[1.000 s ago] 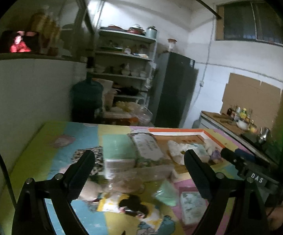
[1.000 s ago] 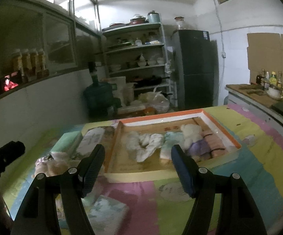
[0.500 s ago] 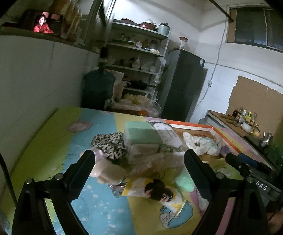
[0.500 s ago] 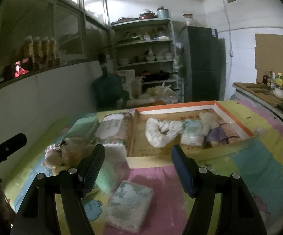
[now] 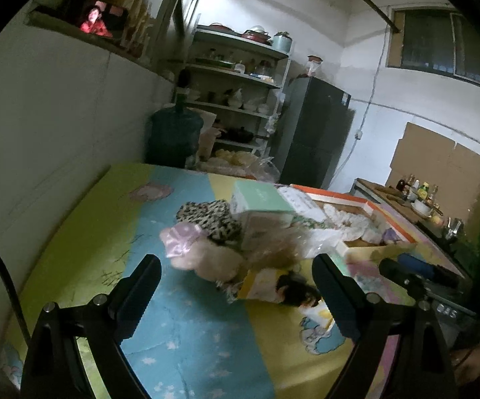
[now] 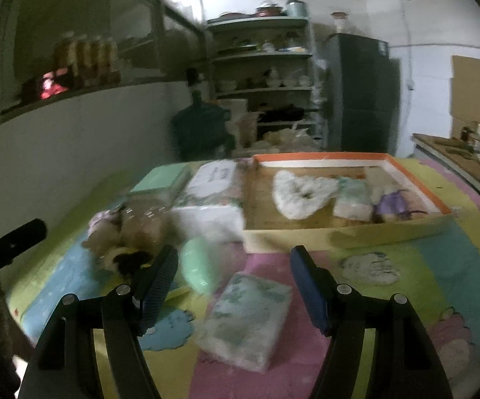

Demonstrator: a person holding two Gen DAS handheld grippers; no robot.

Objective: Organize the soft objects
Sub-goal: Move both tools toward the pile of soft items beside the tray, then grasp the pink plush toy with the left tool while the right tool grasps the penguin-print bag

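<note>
My left gripper (image 5: 236,286) is open above the patterned mat, empty. Just beyond its fingertips lies a heap: a beige plush toy (image 5: 216,259), a dark-haired doll on a yellow pack (image 5: 283,289), pink fabric (image 5: 180,239), a leopard-print cloth (image 5: 206,216) and a mint box (image 5: 260,199). My right gripper (image 6: 233,279) is open too. A plastic-wrapped tissue pack (image 6: 246,312) lies on the mat under the gap between its fingers, untouched. A mint-green soft item (image 6: 200,266) sits by the left finger. The orange-rimmed tray (image 6: 323,158) holds a white cloth (image 6: 303,193), a pale folded piece (image 6: 353,196) and a purple item (image 6: 393,204).
A white wall runs along the mat's left side. Behind the mat stand a blue water jug (image 5: 173,136), open shelves (image 5: 236,76) and a dark fridge (image 5: 313,133). A counter with bottles (image 6: 472,146) runs along the right.
Both grippers have sunk and come closer to the heap, which now looms larger. The left view has swung left, the right view toward the tissue pack. Jaws unchanged.
</note>
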